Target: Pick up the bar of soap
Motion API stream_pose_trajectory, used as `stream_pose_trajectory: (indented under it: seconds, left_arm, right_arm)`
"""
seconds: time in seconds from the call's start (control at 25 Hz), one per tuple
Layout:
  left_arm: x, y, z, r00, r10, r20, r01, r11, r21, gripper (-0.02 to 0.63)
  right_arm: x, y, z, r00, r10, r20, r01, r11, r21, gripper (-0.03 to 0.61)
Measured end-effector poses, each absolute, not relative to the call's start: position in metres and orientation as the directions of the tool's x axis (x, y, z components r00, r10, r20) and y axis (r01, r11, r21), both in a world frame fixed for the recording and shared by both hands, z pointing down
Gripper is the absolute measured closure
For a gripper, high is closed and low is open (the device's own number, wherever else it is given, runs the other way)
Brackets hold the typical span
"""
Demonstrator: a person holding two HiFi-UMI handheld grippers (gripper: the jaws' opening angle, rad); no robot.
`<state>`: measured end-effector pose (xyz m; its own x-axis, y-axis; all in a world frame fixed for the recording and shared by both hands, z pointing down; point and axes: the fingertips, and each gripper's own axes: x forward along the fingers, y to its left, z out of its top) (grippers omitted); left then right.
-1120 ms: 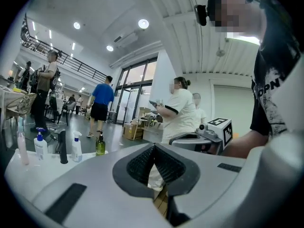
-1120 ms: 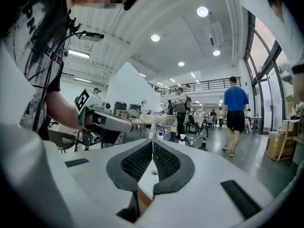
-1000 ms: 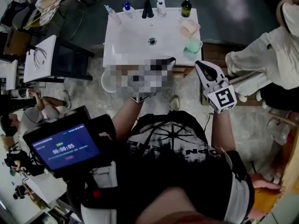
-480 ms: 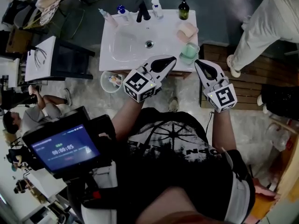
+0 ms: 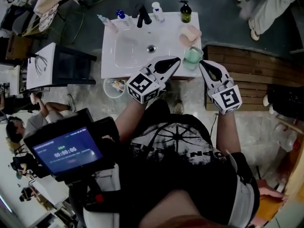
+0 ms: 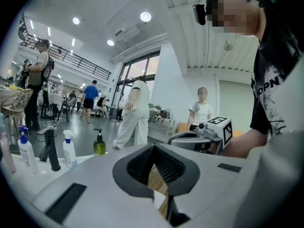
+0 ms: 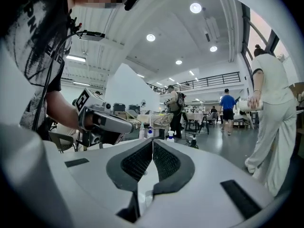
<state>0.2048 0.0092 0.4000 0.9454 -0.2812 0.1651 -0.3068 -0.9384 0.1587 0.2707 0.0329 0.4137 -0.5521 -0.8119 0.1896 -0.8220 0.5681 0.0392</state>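
The left tongs (image 5: 175,61) and right tongs (image 5: 203,64) are clenched and empty, aimed at the sink (image 5: 128,51), probably to approach. The soap (image 5: 191,32) lies ahead, between them.

1 person in pale clothes (image 5: 266,1) is cut off by the head view's top edge. The left gripper (image 5: 173,63) covers part of the front rim of the sink (image 5: 126,49). The pinkish block (image 5: 191,32) there is too small to identify.
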Motion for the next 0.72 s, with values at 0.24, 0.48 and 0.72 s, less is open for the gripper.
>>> stream_pose_trajectory:
  seconds: [0.24, 0.48, 0.72]
  left_arm:
    - [0.209, -0.019, 0.405, 0.962, -0.218, 0.165, -0.244, -0.956, 0.163, 0.604]
    - [0.211, -0.052, 0.398, 0.982, -0.130, 0.137, -0.150, -0.977, 0.148, 0.604]
    - [0.206, -0.076, 0.398, 0.992, -0.048, 0.120, -0.065, -0.988, 0.139, 0.604]
  right_arm:
    - [0.276, 0.010, 0.414, -0.489, -0.851, 0.193, -0.862, 0.505, 0.044, 0.563]
    - [0.277, -0.019, 0.405, -0.390, -0.900, 0.194, -0.909, 0.410, 0.071, 0.562]
    - [0.269, -0.044, 0.401, -0.316, -0.933, 0.172, -0.938, 0.334, 0.088, 0.563]
